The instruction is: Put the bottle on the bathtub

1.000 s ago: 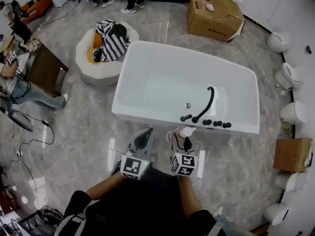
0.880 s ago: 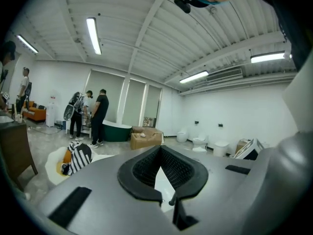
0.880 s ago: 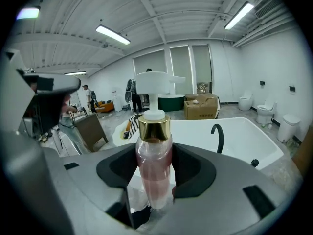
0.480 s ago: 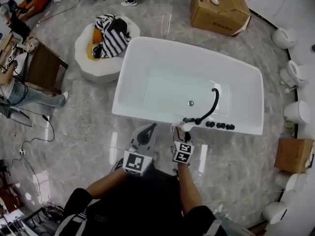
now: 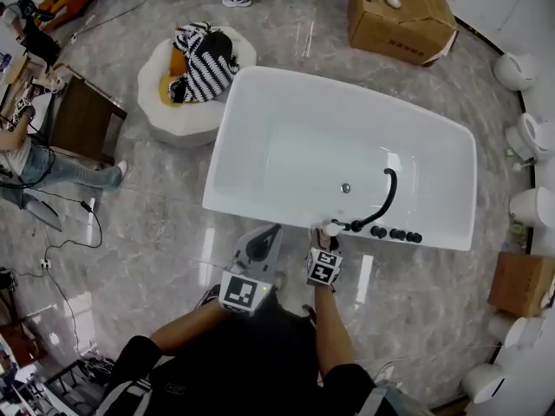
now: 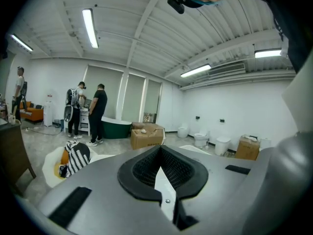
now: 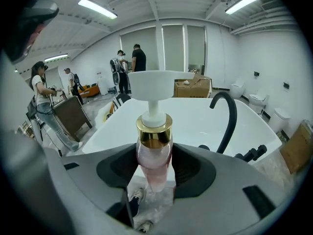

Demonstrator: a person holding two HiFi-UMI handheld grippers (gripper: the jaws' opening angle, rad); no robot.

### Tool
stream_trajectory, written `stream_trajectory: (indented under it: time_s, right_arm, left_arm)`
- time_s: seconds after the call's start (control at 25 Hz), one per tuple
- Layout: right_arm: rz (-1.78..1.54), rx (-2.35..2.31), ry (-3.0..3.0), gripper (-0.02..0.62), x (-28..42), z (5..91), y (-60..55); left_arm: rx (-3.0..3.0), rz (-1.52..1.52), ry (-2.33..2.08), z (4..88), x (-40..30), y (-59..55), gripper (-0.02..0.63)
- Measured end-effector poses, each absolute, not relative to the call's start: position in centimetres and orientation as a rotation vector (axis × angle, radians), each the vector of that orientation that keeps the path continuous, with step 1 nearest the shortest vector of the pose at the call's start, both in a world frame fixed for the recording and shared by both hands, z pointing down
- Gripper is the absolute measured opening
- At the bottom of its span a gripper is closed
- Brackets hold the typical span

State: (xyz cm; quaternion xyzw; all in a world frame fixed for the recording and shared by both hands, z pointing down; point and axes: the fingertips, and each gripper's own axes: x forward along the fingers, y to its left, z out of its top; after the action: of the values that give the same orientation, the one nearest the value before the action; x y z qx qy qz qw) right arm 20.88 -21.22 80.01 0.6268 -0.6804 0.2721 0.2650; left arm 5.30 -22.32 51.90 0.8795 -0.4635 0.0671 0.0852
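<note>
A pink pump bottle [image 7: 153, 151] with a gold collar and white pump head stands upright between my right gripper's [image 7: 155, 168] jaws, which are shut on it. In the head view that bottle [image 5: 329, 230] sits at the near rim of the white bathtub [image 5: 260, 215], just left of the black faucet [image 5: 381, 204]. My right gripper [image 5: 324, 243] is at that rim. My left gripper [image 5: 263, 237] hangs beside it over the floor, jaws shut and empty, pointing across the room [image 6: 157, 173].
Black tap knobs [image 5: 395, 233] line the near tub rim right of the faucet. A round white seat [image 5: 186, 102] with striped clothes lies left of the tub. Cardboard boxes [image 5: 401, 17] stand beyond it. Toilets [image 5: 529, 204] line the right wall. People stand at the back.
I have stepped closer to the tub. My right gripper with the bottle has moved forward to the near rim by the faucet; the left gripper came along beside it.
</note>
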Motion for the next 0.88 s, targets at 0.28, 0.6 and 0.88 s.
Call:
stream_trajectory:
  time_s: [0.28, 0.6, 0.88]
  right_arm:
    - [0.751, 1.701, -1.782, 0.210, 21.7, 83.8, -24.3]
    - [0.826, 1.660, -1.729, 0.210, 21.2, 86.0, -25.9]
    - [0.860, 1.640, -1.705, 0.210, 21.0, 87.6, -25.9]
  left_arm:
    - [2.609, 0.209, -1.382, 52.5, 5.0, -25.2, 0.015]
    - [2.628, 0.285, -1.345, 53.7, 5.1, -27.6, 0.015]
    - [2.619, 0.286, -1.323, 54.5, 5.3, -28.7, 0.015]
